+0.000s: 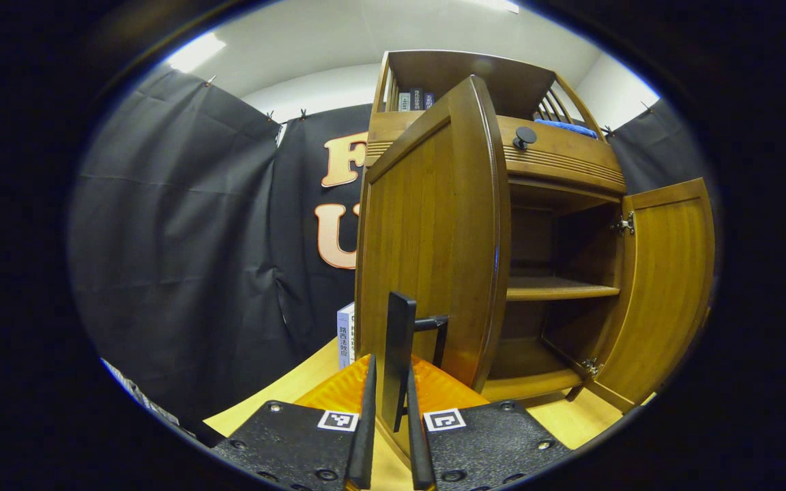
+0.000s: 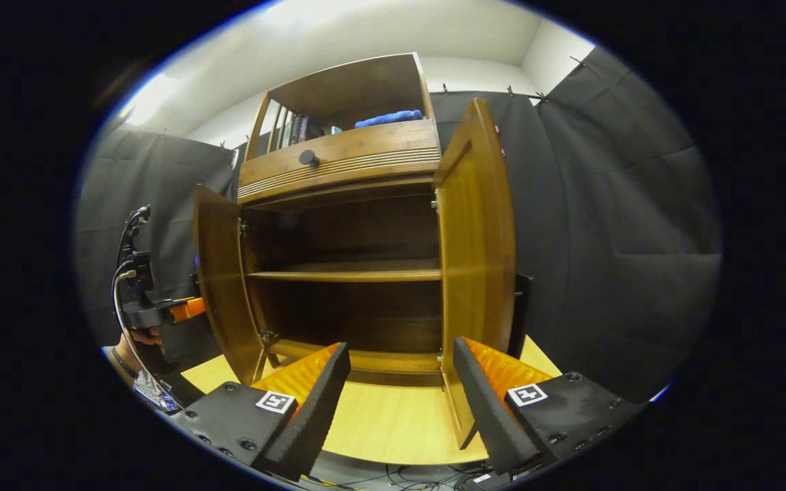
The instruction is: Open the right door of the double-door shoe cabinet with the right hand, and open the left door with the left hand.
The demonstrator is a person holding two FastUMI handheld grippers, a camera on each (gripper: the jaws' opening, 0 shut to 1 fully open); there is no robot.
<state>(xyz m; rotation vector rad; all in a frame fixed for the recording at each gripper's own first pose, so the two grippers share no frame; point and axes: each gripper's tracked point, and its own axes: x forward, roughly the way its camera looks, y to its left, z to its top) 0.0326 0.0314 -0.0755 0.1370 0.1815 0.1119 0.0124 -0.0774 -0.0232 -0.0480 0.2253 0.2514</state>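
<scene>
Both doors swung wide. Left door out toward the camera, its handle pinched between left gripper fingers. Right door open, right gripper fingers spread, released. Cabinet shelves bare inside; books and blue cloth in the top compartment.

Place: I am in a staged recording booth, not a home.
Walls: black cloth clipped up around the shoe cabinet.
Above the cabinet: white ceiling with a strip light.
Floor below the cabinet: loose cables.
Cabinet top: books, blue cloth.
</scene>
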